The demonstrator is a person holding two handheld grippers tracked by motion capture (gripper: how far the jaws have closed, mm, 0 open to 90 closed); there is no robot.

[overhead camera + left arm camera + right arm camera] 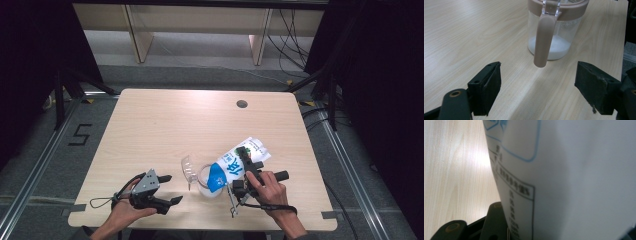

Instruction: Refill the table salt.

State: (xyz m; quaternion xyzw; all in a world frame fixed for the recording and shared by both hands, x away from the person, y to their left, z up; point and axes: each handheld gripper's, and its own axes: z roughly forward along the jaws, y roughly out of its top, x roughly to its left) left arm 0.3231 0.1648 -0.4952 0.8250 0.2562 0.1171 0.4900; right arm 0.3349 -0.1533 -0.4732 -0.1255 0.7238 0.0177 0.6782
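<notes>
At the left, the left gripper rests low over the wooden surface, jaws spread wide with nothing between them, facing the clear pitcher just beside it. A little white liquid sits inside. At the right, the right gripper is clamped on the milk carton, tilted over the pitcher's mouth.

Left gripper rests low near the table's front edge, jaws spread wide, nothing between them. Right gripper is raised and angled away from the person, jaws clamped on the carton; right hand grips its body
</notes>
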